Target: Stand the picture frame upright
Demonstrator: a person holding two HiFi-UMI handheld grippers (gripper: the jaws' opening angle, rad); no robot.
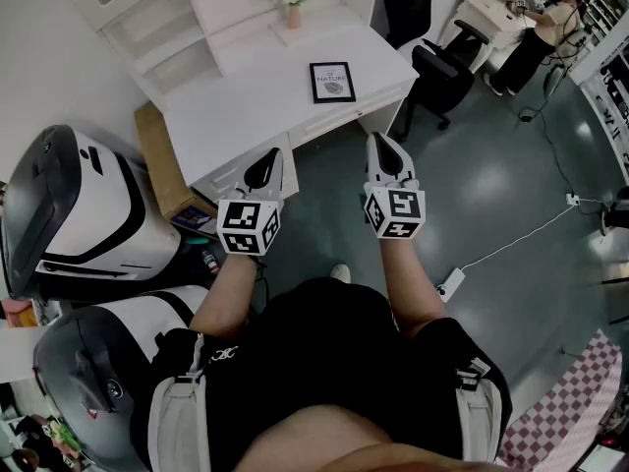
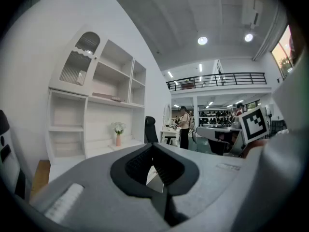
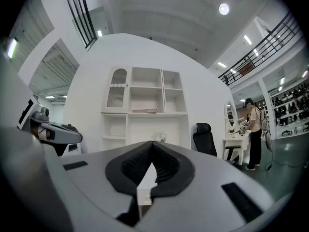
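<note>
Two bulky white-and-black machines [image 1: 84, 214] crowd the floor at the left, with a brown panel [image 1: 162, 160] between them and the white desk [image 1: 246, 116]. A shelf unit [image 1: 157, 28] rises at the desk's back, and a black office chair [image 1: 437, 72] stands near its right end. The picture frame [image 1: 332, 82] lies flat on the desktop near the right front corner, a small vase of flowers [image 1: 293, 8] farther back. The left gripper [image 1: 268, 160] and right gripper [image 1: 381, 146] hover over the floor before the desk's front edge, well apart from the frame, each with jaws together on nothing.
</note>
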